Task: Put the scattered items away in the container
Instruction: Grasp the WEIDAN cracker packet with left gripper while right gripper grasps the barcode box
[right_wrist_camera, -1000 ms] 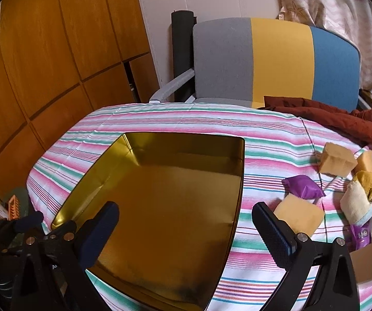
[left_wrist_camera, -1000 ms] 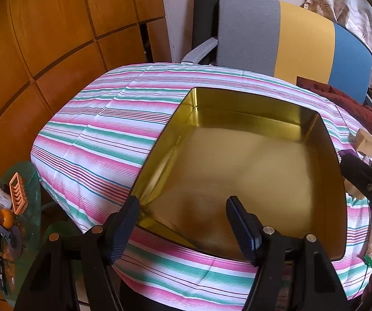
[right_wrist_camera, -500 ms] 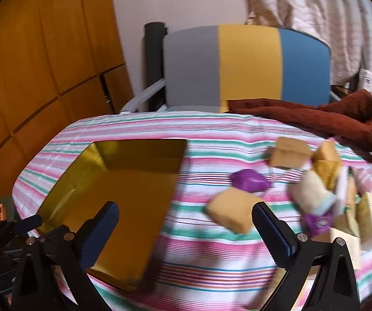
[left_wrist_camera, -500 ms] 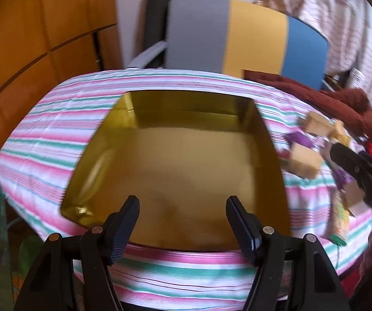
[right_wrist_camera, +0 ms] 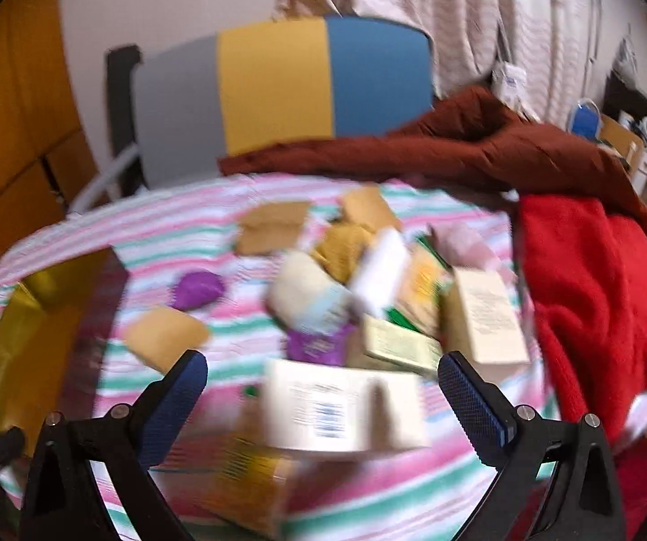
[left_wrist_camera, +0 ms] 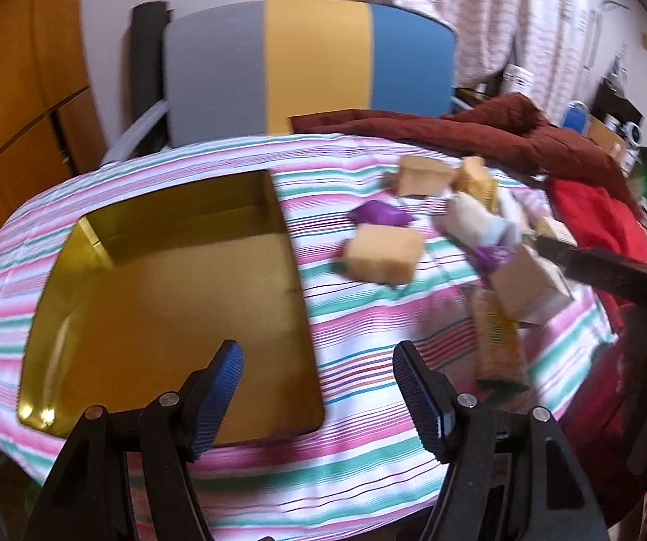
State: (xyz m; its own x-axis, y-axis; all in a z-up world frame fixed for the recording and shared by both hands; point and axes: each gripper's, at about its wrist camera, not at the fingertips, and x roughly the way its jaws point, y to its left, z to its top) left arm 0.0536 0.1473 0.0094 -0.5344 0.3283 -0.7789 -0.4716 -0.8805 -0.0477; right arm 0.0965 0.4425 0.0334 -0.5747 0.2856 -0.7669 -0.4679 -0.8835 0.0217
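Note:
An empty gold tin (left_wrist_camera: 165, 297) sits on the striped tablecloth (left_wrist_camera: 368, 360); its edge also shows in the right wrist view (right_wrist_camera: 30, 329). Scattered items lie to its right: a tan block (left_wrist_camera: 384, 252), a purple packet (left_wrist_camera: 379, 213), a cardboard box (left_wrist_camera: 533, 284) and a yellow wrapped bar (left_wrist_camera: 497, 333). My left gripper (left_wrist_camera: 316, 385) is open and empty over the tin's near right corner. My right gripper (right_wrist_camera: 321, 403) is open and empty above a pale box with a barcode (right_wrist_camera: 341, 405), amid a blurred pile of several boxes and packets (right_wrist_camera: 382, 279).
A grey, yellow and blue chair (left_wrist_camera: 309, 67) stands behind the table. A dark red cloth (left_wrist_camera: 458, 128) and a bright red cloth (right_wrist_camera: 594, 297) lie at the table's far right. Wooden panels (left_wrist_camera: 16, 103) are at the left.
Both grippers have swung right, away from the tin and toward the pile of items. The right gripper now hangs over the pile. Both stay open and empty.

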